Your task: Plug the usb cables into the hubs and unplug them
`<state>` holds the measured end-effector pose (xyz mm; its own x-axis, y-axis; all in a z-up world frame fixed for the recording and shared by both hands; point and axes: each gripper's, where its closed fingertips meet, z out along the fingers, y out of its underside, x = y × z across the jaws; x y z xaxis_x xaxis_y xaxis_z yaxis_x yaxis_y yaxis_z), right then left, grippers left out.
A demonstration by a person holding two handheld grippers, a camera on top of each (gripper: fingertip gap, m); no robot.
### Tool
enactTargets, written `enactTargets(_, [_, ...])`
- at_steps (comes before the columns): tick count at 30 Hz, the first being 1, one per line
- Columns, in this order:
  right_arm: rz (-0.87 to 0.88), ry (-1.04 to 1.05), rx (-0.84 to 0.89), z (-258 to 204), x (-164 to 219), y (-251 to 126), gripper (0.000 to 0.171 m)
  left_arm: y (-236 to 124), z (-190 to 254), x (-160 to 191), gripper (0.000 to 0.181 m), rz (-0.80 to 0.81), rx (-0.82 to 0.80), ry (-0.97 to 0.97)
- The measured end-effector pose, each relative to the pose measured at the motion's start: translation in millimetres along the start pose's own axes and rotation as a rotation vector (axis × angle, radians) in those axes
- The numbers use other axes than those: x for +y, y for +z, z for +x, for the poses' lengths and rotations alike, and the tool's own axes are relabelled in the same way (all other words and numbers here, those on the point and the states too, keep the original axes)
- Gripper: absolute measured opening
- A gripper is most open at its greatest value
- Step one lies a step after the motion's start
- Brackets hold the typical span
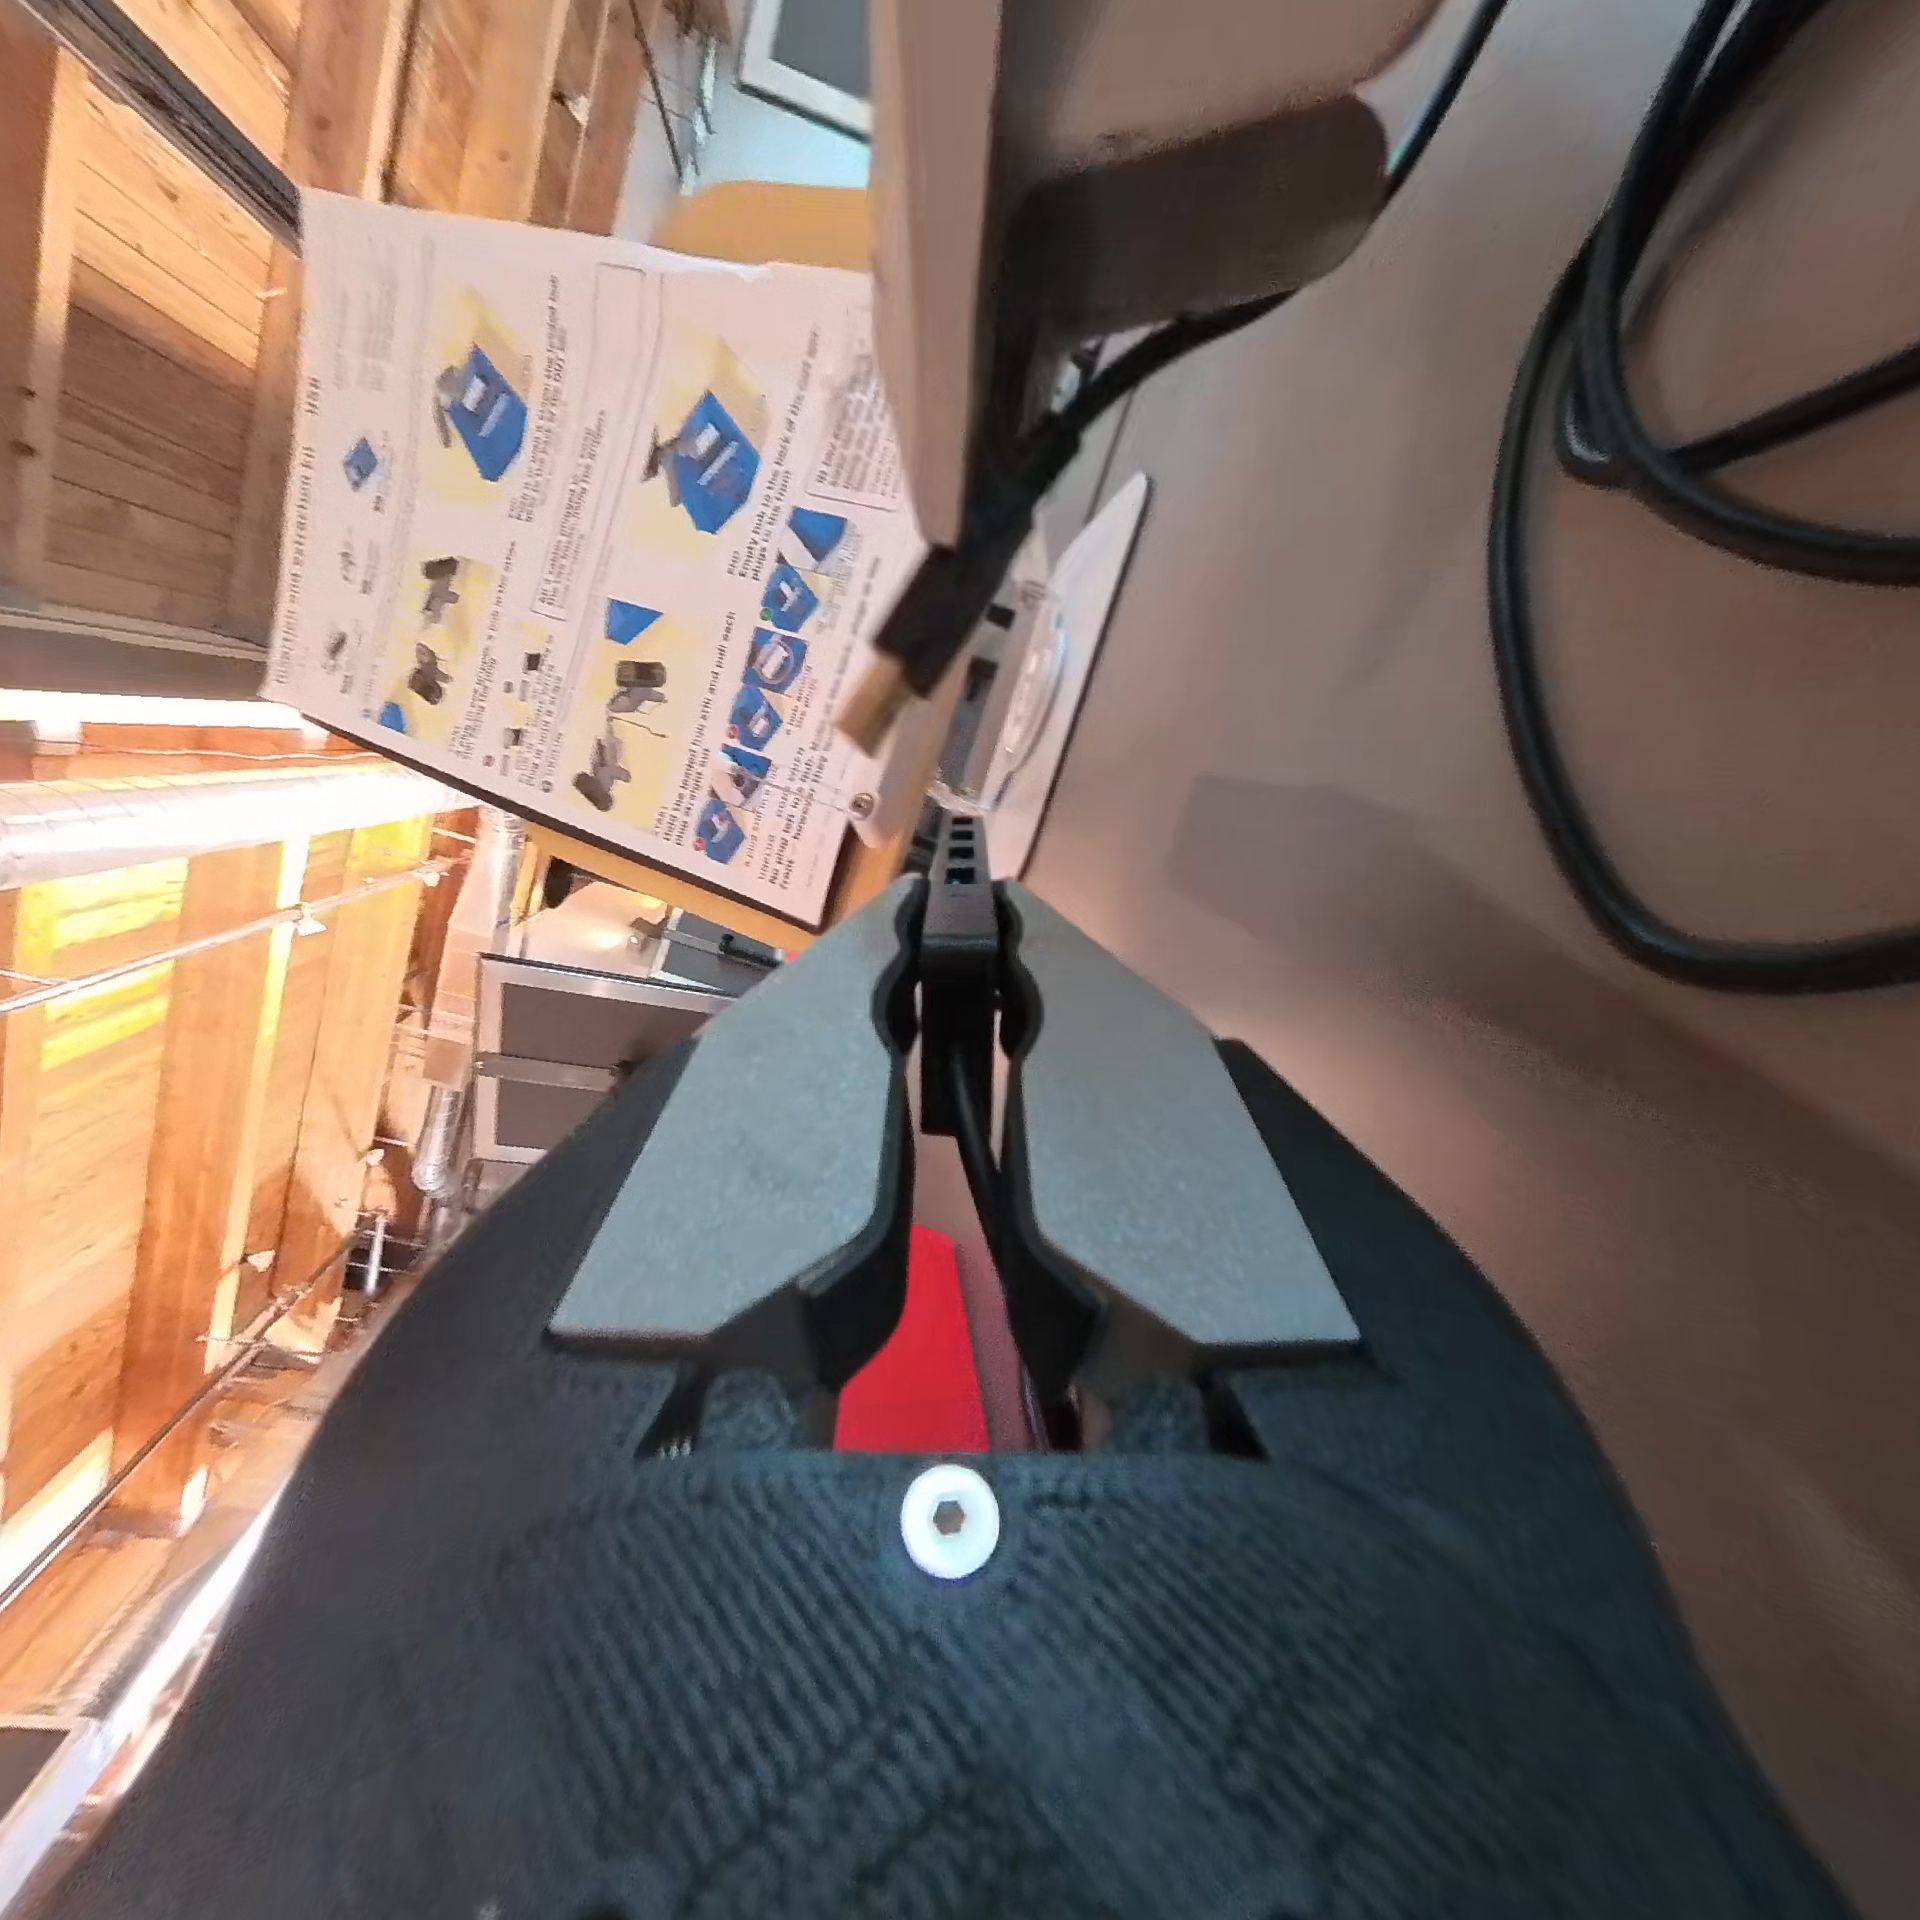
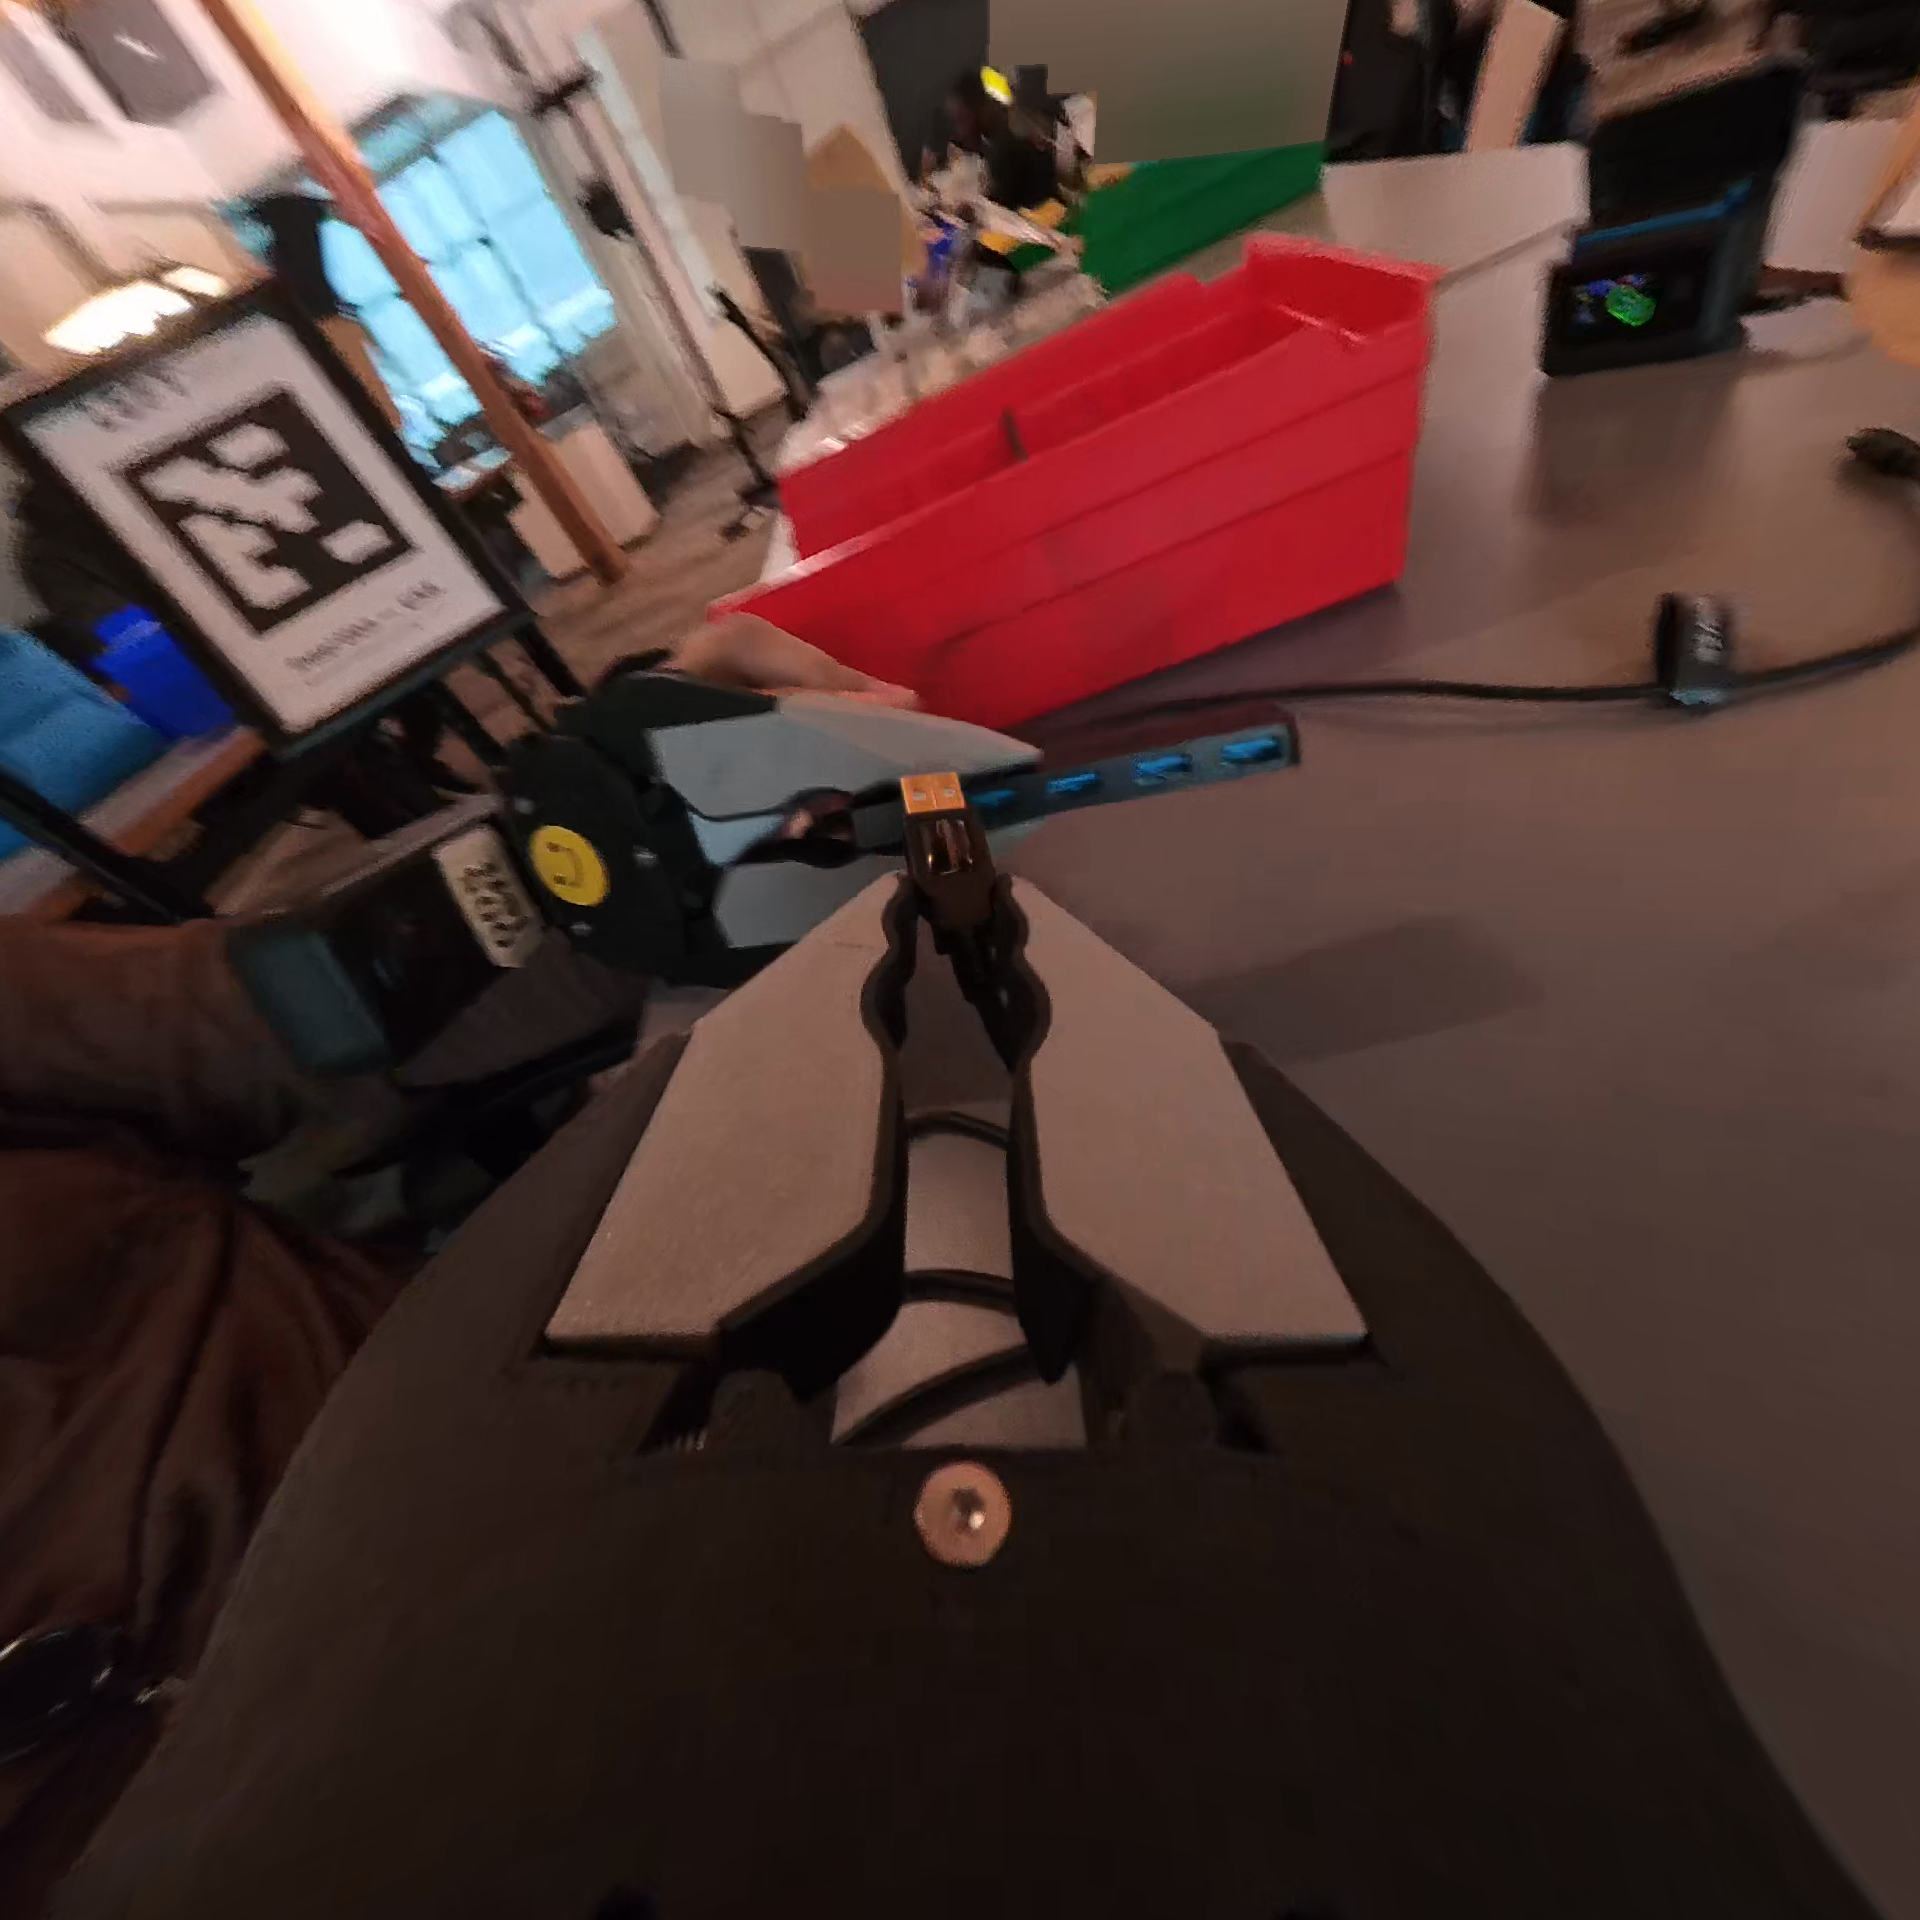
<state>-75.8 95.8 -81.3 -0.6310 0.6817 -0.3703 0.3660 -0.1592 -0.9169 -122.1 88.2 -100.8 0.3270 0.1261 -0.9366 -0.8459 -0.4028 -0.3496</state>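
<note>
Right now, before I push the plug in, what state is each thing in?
Left hand-held gripper: shut on the USB hub.
USB hub: held off the table, visible blue ports empty.
Right hand-held gripper: shut on the USB plug.
USB plug: not inserted, gold tip near the hub's ports.
Red bin: upright on the table, open.
</note>
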Motion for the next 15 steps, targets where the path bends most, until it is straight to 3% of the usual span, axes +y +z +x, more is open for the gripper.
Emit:
enactTargets(8, [0.12, -0.225, -0.285, -64, -21, -14, 0.012, -10, -15, -15, 0.009, 0.075, -0.092, 0.013])
enactTargets(15, [0.102, -0.234, -0.286, -66, -18, -11, 0.012, -8, -12, -14, 0.009, 0.067, -0.086, 0.032])
